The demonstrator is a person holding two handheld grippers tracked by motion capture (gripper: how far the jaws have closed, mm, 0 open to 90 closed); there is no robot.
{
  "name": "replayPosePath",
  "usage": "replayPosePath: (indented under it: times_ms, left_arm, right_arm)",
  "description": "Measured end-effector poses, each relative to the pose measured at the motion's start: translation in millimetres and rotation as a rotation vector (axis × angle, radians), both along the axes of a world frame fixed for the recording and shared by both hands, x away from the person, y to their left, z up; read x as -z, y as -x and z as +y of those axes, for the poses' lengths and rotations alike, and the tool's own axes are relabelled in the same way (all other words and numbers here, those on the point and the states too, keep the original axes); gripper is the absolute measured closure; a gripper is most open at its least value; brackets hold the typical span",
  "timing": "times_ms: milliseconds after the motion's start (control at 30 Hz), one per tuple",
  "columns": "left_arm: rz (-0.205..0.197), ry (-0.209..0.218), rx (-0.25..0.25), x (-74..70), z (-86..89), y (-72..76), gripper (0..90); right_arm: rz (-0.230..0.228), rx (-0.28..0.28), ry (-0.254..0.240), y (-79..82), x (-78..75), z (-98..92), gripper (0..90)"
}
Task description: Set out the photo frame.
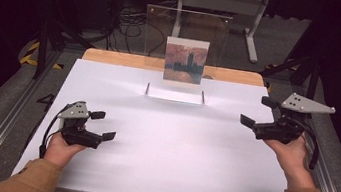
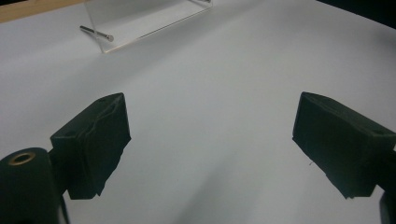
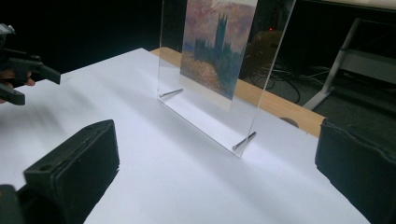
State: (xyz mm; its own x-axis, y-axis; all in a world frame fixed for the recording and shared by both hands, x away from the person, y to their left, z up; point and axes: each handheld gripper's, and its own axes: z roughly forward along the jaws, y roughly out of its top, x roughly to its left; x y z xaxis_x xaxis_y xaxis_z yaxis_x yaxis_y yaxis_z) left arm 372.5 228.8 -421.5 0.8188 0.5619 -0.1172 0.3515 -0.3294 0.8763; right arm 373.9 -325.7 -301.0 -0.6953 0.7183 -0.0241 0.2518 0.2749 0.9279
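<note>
Jaws spread wide and empty on your left gripper (image 1: 103, 126) and right gripper (image 1: 258, 111), so the clear picture stand (image 1: 183, 52) stands alone on the surface (image 1: 166, 146).

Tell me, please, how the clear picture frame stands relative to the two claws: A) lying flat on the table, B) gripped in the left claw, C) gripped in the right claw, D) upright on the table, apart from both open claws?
D: the clear picture frame stands upright on its metal pins at the far side of the table, while the left claw and right claw are open, with nothing between their jaws.
</note>
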Motion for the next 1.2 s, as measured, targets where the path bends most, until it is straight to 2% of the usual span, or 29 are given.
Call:
replayPosePath:
  times_ms: [233, 300, 400, 433, 467, 567, 633, 667, 733, 767, 867, 967, 1200]
  left_arm:
    - [0.009, 0.034, -0.007, 4.0, 4.9, 7.4, 9.4]
    - [0.015, 0.035, -0.007, 6.2, 4.6, 8.7, 9.2]
    - [-0.002, 0.033, -0.002, 9.3, 4.2, 9.1, 8.9]
    - [-0.002, 0.033, -0.002, 9.3, 4.2, 9.1, 8.8]
    - [-0.005, 0.034, -0.006, 10.0, 4.0, 8.8, 8.8]
    - [-0.005, 0.056, -0.017, 12.4, 3.2, 9.6, 8.5]
    - [-0.02, 0.046, -0.015, 14.1, 3.3, 8.8, 8.5]
    - [-0.008, 0.053, -0.019, 16.1, 2.1, 8.6, 8.5]
    - [-0.005, 0.039, -0.023, 18.7, 1.0, 7.3, 8.4]
    - [0.012, 0.039, -0.032, 21.1, -1.6, 7.5, 8.4]
    - [-0.001, 0.01, -0.023, 24.1, -4.4, 6.0, 8.3]
    - [0.001, 0.015, -0.023, 25.8, -4.8, 5.0, 8.3]
    - [0.007, 0.055, -0.04, 26.9, -1.2, 4.5, 8.3]
  right_arm:
    - [0.024, 0.037, -0.028, 17.8, 32.6, -11.0, 0.0]
    - [0.04, 0.048, -0.041, 20.2, 45.8, -12.6, 0.0]
    - [0.052, 0.051, -0.04, 22.0, 63.2, -14.0, 0.1]
    - [0.052, 0.051, -0.04, 22.0, 63.2, -14.0, 0.1]
    - [0.062, 0.049, -0.054, 22.5, 72.8, -15.0, 0.1]
    - [0.081, 0.056, -0.053, 23.8, 90.9, -15.6, 0.0]
    - [0.086, 0.061, -0.059, 24.8, 101.1, -16.4, 0.1]
    - [0.094, 0.065, -0.063, 24.9, 106.0, -16.8, 0.0]
    - [0.108, 0.064, -0.066, 24.0, 116.5, -17.4, 0.1]
    - [0.112, 0.064, -0.072, 23.5, 120.0, -17.2, 0.1]
    - [0.141, 0.059, -0.059, 20.7, 134.4, -14.5, 0.1]
    - [0.175, 0.063, -0.039, 18.3, 144.5, -12.3, 0.0]
    - [0.188, 0.072, -0.021, 17.7, 148.5, -11.6, 0.1]
